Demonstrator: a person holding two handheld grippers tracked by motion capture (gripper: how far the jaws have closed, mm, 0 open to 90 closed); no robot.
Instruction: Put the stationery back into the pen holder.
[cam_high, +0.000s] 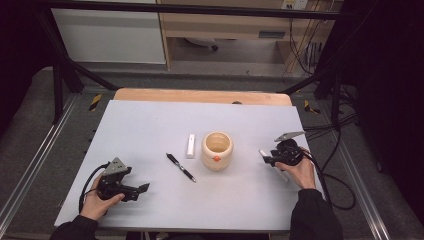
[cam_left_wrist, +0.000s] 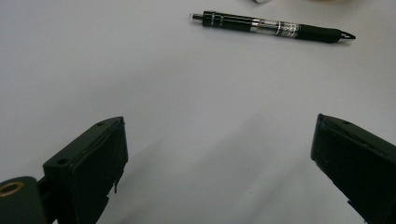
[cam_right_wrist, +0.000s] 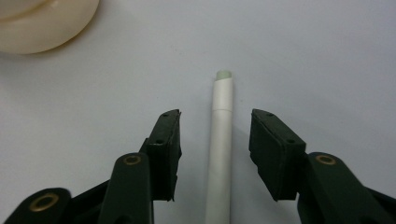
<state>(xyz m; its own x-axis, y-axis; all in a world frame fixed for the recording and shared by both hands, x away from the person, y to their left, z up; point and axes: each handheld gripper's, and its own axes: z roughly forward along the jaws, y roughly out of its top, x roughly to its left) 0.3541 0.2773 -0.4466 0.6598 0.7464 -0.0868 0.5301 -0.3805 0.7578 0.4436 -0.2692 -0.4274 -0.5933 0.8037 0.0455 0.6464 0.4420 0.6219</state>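
Now the right claw (cam_right_wrist: 215, 135) straddles the white pen (cam_right_wrist: 220, 154) (pads not touching)

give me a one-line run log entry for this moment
right gripper: open, straddling white pen, pads not touching | left gripper: open, idle | black pen: on table

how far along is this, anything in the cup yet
Nothing looks done: no item stands in the cup. In hand: the right tool straddles the white pen, not yet pinching it. Left: the black pen and white eraser-like stick lie on the table; the left tool rests open.
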